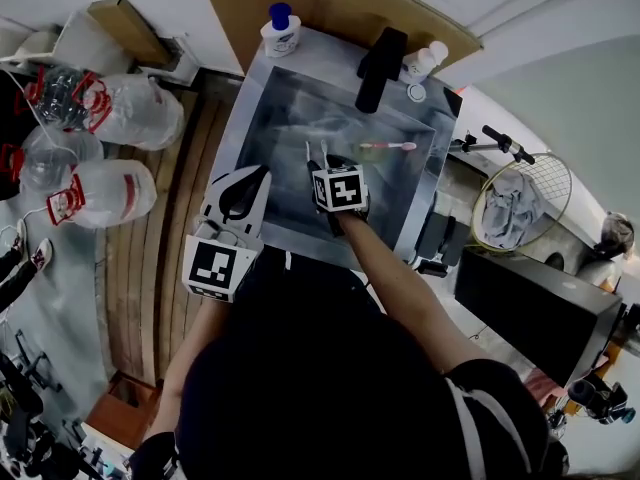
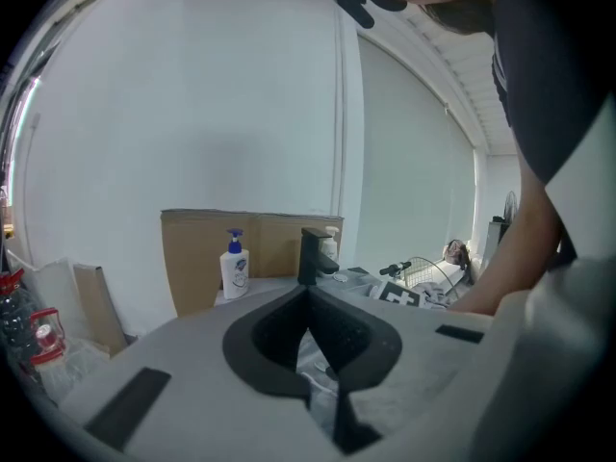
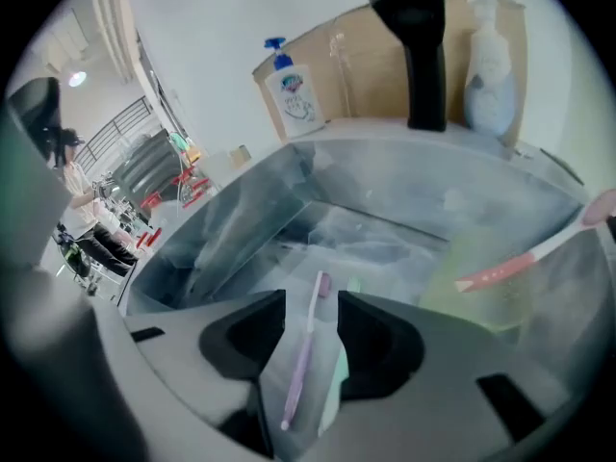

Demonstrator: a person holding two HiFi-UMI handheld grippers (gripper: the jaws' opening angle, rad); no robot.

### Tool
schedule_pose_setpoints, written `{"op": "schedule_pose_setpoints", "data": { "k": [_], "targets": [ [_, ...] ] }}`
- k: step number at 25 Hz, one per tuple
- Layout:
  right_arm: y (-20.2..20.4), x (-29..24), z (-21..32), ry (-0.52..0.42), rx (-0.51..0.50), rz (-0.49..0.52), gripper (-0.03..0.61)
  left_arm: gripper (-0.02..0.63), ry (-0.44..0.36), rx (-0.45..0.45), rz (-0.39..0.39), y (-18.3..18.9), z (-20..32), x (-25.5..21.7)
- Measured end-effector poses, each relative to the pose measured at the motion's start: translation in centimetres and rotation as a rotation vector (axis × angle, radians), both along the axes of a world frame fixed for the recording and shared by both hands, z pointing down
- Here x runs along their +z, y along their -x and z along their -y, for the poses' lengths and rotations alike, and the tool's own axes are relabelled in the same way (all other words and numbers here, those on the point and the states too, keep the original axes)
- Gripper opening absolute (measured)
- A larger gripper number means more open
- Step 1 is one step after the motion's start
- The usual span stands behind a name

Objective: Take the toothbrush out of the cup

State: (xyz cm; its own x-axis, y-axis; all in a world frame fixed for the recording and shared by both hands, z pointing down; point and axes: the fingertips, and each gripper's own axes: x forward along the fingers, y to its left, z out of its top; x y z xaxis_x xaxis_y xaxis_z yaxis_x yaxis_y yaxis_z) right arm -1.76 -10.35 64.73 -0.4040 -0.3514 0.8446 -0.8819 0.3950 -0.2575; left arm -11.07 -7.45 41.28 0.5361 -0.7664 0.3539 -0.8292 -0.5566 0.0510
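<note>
The right tongs [image 3: 311,301] stand wide apart and press on nothing. A purple toothbrush [image 3: 306,349] lies lengthwise in the gap between them, head pointing away toward the middle of the frame. It appears to rest loose on the floor of the steel sink [image 3: 289,191] rather than in a grip. A pale green streak lies just beside it, too unclear to name. The left tongs [image 2: 310,296] are closed tip to tip with nothing between them, held above the sink's near edge at the lower left of the head view. At the right of the right gripper view, a translucent greenish cup [image 3: 481,292] leans against the sink wall. A pink toothbrush [image 3: 525,258] pokes out of it toward the upper right. By the look of it the purple brush is already out and set down, while the pink one sits in the cup and remains to be pulled. Beyond, at the top of the frame, are the black tap [image 3: 423,56] and a soap bottle [image 3: 294,94].
</note>
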Motion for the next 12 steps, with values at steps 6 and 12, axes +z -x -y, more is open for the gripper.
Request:
{"op": "schedule_pose_setpoints", "data": {
  "k": [6, 12],
  "targets": [
    [-2.6, -7.5, -0.3, -0.317, 0.133, 0.053, 0.124, 0.020, -0.017, 0.073, -0.017, -2.2, -0.2, -0.3],
    [-8.7, -10.4, -0.8, -0.453, 0.382, 0.030, 0.110, 0.020, -0.024, 0.152, -0.030, -4.6, -0.8, -0.5]
  ]
}}
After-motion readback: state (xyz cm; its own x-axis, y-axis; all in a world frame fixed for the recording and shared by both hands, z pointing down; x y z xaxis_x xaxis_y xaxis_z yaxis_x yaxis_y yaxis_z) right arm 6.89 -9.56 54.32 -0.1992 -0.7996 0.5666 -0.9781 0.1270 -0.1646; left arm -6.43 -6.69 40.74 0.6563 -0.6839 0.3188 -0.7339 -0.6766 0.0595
